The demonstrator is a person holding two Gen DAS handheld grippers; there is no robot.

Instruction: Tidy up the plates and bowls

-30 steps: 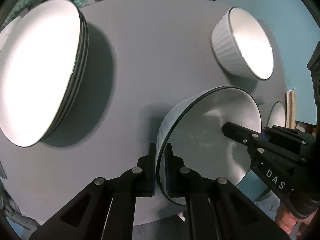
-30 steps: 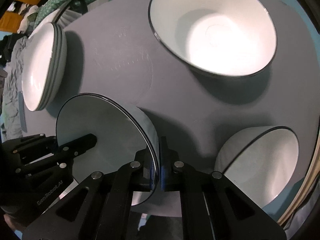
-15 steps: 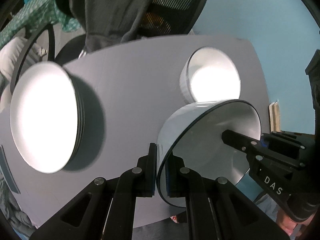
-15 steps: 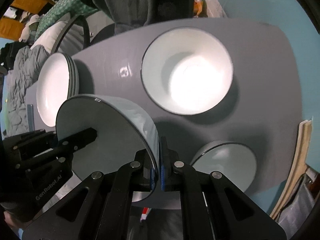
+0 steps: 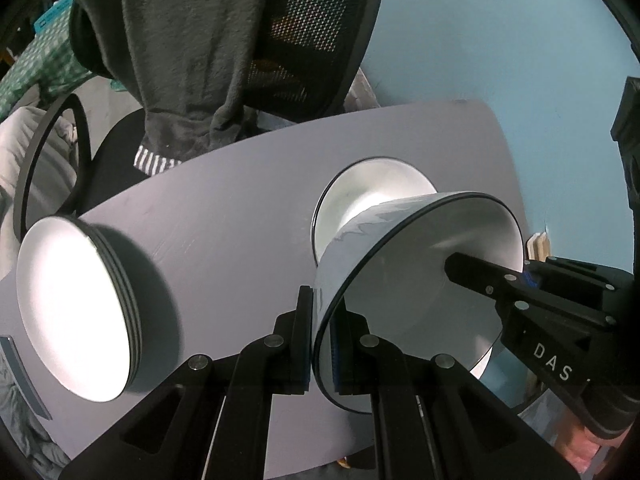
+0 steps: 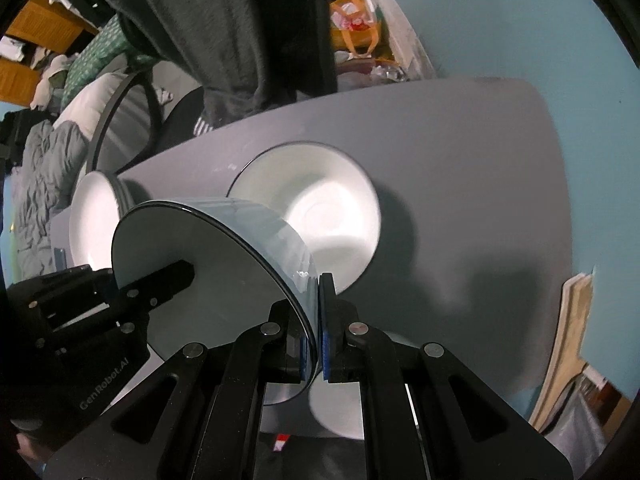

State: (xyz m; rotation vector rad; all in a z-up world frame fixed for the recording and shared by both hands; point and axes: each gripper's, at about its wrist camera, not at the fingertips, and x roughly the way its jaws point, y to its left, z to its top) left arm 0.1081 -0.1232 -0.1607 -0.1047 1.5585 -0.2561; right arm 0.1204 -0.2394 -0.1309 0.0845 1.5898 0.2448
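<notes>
Left gripper (image 5: pixel 320 336) and right gripper (image 6: pixel 316 340) both clamped on opposite rims of one white dark-rimmed bowl (image 5: pixel 420 300), held above a second bowl (image 6: pixel 320 216) on the grey table (image 5: pixel 224 220), stacked plates (image 5: pixel 76 312) at left, blue wall (image 5: pixel 500 40), mesh chair (image 5: pixel 304 40) draped with a dark garment (image 5: pixel 180 48) behind.

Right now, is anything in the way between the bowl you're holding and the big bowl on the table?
Nothing visible. Both grippers, left and right, pinch the held bowl by opposite rims above the big bowl. Only open air lies between them, and the big bowl looks empty.
</notes>
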